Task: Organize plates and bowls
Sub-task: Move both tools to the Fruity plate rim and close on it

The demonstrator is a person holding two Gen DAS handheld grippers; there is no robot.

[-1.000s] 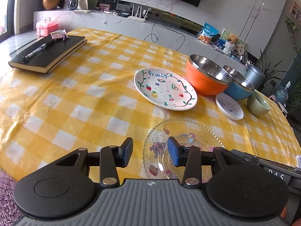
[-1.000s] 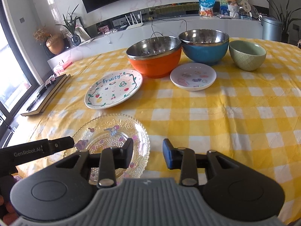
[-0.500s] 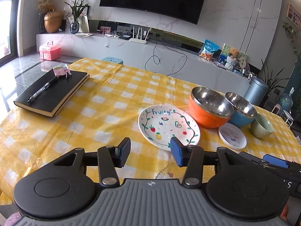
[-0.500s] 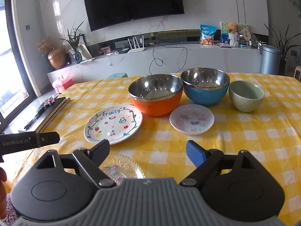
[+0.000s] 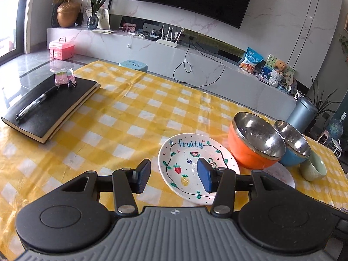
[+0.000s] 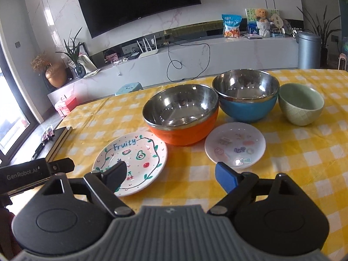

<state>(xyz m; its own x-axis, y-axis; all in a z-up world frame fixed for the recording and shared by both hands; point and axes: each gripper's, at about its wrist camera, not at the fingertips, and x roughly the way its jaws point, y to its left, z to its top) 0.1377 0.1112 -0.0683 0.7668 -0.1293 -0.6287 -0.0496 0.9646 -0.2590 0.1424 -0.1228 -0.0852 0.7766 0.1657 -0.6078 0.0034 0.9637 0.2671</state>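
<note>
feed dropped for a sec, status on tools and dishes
Left tool open, empty. Right tool open wide, empty. Fruity plate, bowls untouched on table. Nothing in the way.

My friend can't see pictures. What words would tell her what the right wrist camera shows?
The right gripper hangs open and empty over a yellow checked table. Beyond it lie a Fruity plate and a small white plate, with an orange bowl, a blue bowl and a green bowl in a row behind.
</note>
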